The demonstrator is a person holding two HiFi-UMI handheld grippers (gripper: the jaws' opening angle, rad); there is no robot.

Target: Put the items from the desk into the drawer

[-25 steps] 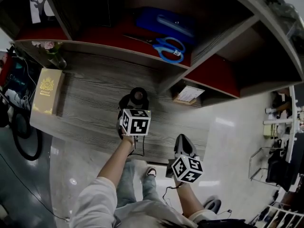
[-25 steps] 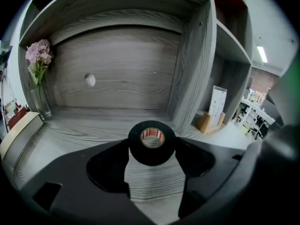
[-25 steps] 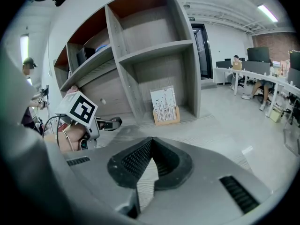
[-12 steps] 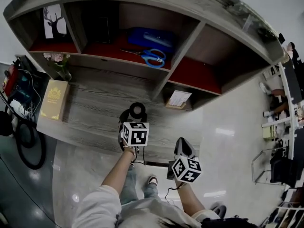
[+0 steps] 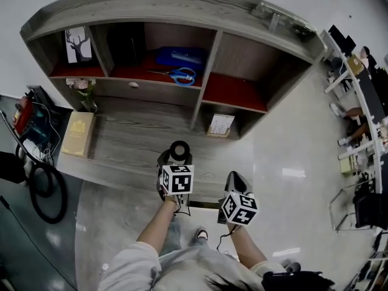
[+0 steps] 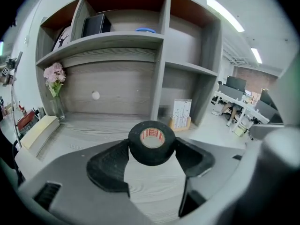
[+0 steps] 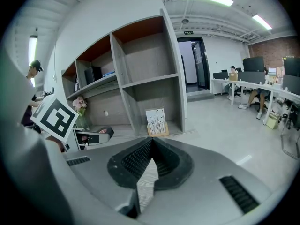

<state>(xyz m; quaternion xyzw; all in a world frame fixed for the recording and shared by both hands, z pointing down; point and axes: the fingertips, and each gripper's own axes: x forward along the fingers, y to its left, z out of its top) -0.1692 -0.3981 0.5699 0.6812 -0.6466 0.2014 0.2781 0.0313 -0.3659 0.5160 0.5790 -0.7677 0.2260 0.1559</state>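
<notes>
**Clerk:** Left fingers?

**Inspector:** The left gripper has its pads clamped on a black tape roll, one pad on each side. The roll's open core faces the camera.

**Clerk:** Right fingers?

**Inspector:** The right gripper has its ribbed pads pressed together with nothing between them.

**Clerk:** Where is the tape?

**Inspector:** In the head view it is over the front part of the desk, at 12 o'clock from the left gripper's marker cube. I cannot tell whether it touches the wood. The right gripper is at 4 o'clock from the left one, off the desk's front edge and above the floor.

**Clerk:** What else is on the desk?

**Inspector:**
- A card stand is at 1 o'clock from the tape, under the right-hand shelves.
- A beige book lies flat at 9 o'clock, at the desk's left end.
- A vase of flowers stands just behind the book.

**Clerk:** And the shelf unit?

**Inspector:** The shelf unit rises from the back of the desk.
- Scissors lie in the middle bay at 12 o'clock from the tape.
- A blue box sits just behind the scissors.
- A deer picture leans in the left bay.
- A round knob shows on the panel below the middle bay, and that panel sits flush.
</notes>
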